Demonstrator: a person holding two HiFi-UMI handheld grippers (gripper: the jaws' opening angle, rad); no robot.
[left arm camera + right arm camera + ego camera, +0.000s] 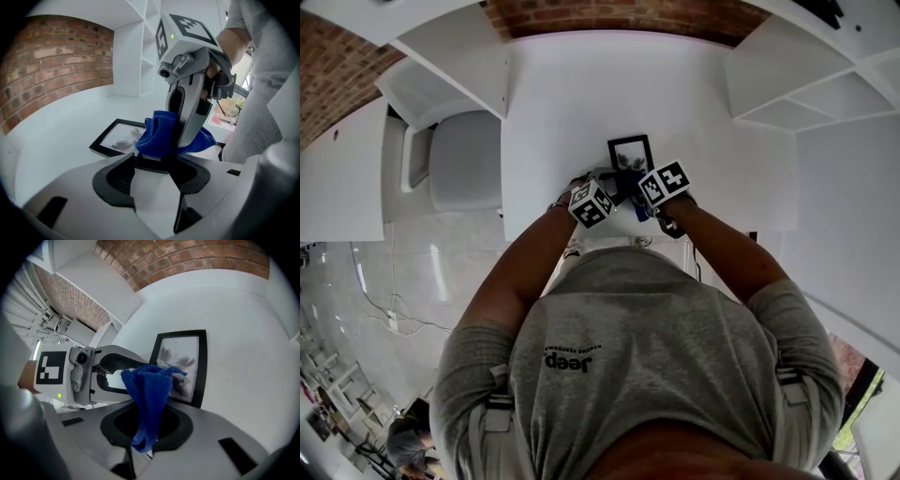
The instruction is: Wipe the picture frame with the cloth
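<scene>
Where it lies: black-rimmed rectangular picture frame point(630, 150) flat on white table point(562, 94).
L gripper point(154, 166): clamped on its near edge, prob.
R gripper point(143, 439): pinching soft blue cloth point(147, 394) at frame.
Handling: stiff, light, fragile; hold rim.

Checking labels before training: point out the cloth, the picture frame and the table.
cloth point(151, 390), right gripper view, on the hanging fold.
picture frame point(183, 355), right gripper view, on the glass.
table point(243, 329), right gripper view, on bare top.
</scene>
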